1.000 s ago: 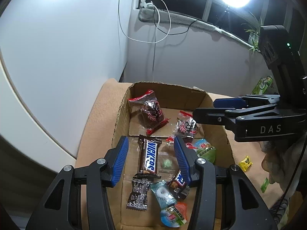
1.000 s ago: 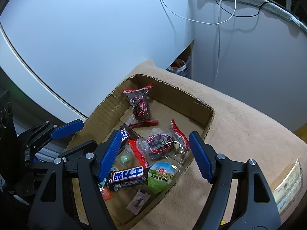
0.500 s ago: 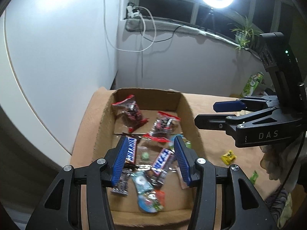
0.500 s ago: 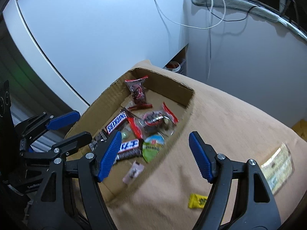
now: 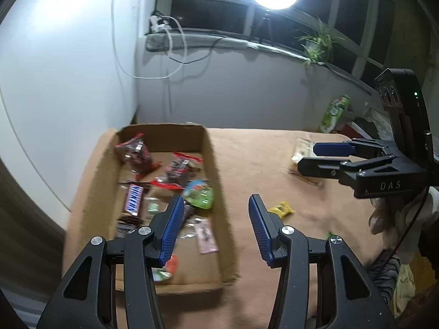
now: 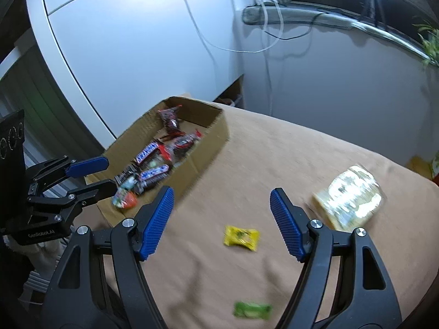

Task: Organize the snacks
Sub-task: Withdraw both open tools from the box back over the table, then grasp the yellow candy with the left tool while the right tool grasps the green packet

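The cardboard box (image 5: 214, 170) sits at the left end of the tan-covered table (image 6: 274, 164) and holds a loose pile of wrapped snacks, among them a blue-lettered Snickers bar (image 5: 133, 199), red-edged clear packets and a round green packet (image 5: 199, 197). Outside the box, on the cloth, lie a yellow candy (image 6: 241, 238), a green candy (image 6: 252, 310) and a larger pale cracker pack (image 6: 349, 197), all well apart from one another. The left gripper (image 5: 214, 227) hangs above the box's right wall with its blue pads spread and nothing between them, and the right gripper (image 6: 222, 222) hangs above the yellow candy, likewise spread and empty.

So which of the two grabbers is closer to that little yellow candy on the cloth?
Right, probably. The right gripper hangs open almost directly over the yellow candy, which shows between its fingers. The left gripper is open by the cardboard box wall, the candy just past its right finger.
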A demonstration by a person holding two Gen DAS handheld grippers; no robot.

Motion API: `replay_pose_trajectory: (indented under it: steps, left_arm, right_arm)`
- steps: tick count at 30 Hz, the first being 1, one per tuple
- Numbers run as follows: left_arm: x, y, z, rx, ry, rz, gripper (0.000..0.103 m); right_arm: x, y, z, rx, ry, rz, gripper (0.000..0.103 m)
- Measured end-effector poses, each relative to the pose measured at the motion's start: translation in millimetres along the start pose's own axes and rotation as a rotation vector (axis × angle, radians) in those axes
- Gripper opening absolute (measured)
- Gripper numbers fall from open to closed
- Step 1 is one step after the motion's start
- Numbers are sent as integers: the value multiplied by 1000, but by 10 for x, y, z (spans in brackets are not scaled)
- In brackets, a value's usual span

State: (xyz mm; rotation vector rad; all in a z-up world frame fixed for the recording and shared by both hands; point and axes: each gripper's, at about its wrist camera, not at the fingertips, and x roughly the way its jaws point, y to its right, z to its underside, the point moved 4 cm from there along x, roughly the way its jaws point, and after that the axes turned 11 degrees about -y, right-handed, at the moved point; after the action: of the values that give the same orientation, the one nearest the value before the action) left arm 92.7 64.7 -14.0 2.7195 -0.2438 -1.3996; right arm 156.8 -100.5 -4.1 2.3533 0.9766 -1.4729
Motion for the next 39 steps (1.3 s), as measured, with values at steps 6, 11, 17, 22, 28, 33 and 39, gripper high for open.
replay_pose_trajectory:
  steps: [6, 11, 17, 22, 28, 33, 39]
  left_arm:
    - [107, 375, 91, 54, -31, 56, 48]
    - [268, 659, 149, 108, -68, 76, 48]
    - [515, 886, 185, 144, -119, 86, 48]
    - [777, 1004, 217, 156, -176, 83, 48]
    - [993, 1036, 200, 156, -205, 50, 48]
    - [1169, 1045, 165, 198, -220, -16, 48]
    - [1331, 1053, 159, 250, -243, -63, 48]
  right_arm:
    - [-119, 307, 387, 22, -31, 19, 76]
    - [-44, 469, 795, -19, -100, -1, 75]
    - [108, 429, 1196, -149, -194, -12, 75]
    - [261, 360, 1336, -237, -260, -17, 66]
    - [393, 400, 1378, -281, -286, -25, 57]
    - [409, 355, 1371, -339, -281, -9, 56]
    - [417, 283, 1359, -390, -273, 6, 55]
